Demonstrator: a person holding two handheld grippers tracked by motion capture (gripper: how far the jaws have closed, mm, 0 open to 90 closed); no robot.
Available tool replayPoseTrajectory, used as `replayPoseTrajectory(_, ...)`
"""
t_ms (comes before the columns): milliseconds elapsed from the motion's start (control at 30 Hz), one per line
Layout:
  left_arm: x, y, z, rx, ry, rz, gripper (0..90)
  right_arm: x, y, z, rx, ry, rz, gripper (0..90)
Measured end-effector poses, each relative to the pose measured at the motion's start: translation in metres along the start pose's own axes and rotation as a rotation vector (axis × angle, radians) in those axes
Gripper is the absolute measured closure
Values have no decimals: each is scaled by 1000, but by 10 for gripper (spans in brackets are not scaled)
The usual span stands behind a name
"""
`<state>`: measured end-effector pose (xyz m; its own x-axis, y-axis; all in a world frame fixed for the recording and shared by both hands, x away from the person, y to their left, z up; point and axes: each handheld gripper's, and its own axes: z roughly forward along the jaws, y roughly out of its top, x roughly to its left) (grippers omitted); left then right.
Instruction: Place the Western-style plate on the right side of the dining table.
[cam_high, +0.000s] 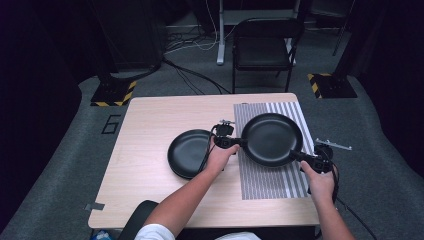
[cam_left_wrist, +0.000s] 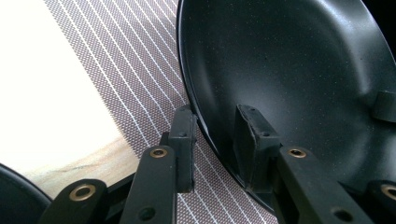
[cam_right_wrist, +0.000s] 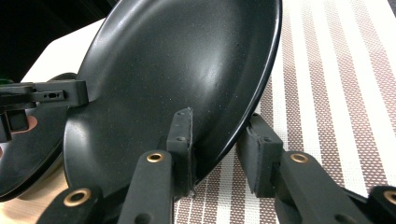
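Note:
A large black plate (cam_high: 272, 139) hangs tilted over the striped placemat (cam_high: 270, 182), held at two sides. My left gripper (cam_high: 239, 142) is shut on its left rim; in the left gripper view the jaws (cam_left_wrist: 215, 114) straddle the plate (cam_left_wrist: 289, 60), one inside, one underneath. My right gripper (cam_high: 296, 155) is shut on the near right rim, and its jaws (cam_right_wrist: 218, 119) clamp the plate (cam_right_wrist: 177, 60) the same way. A smaller black plate (cam_high: 187, 152) lies flat on the wooden table (cam_high: 150, 120), just left of my left hand.
The placemat (cam_right_wrist: 336, 70) covers the table's right part. A black chair (cam_high: 262, 47) stands beyond the far edge, with cables and yellow-black stand bases on the grey floor. Bare wood lies at the table's left and near side.

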<state>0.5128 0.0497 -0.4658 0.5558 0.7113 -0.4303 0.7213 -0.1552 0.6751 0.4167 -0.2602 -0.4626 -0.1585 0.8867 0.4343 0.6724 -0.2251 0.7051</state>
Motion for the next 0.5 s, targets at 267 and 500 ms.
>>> replayPoseTrajectory(267, 1, -2, 10, 4, 3, 0, 688, -6, -2, 3, 1, -9, -2, 667)
replayPoseTrajectory(500, 2, -5, 18, 9, 17, 0, 686, -12, -4, 6, 8, -15, 1, 667)
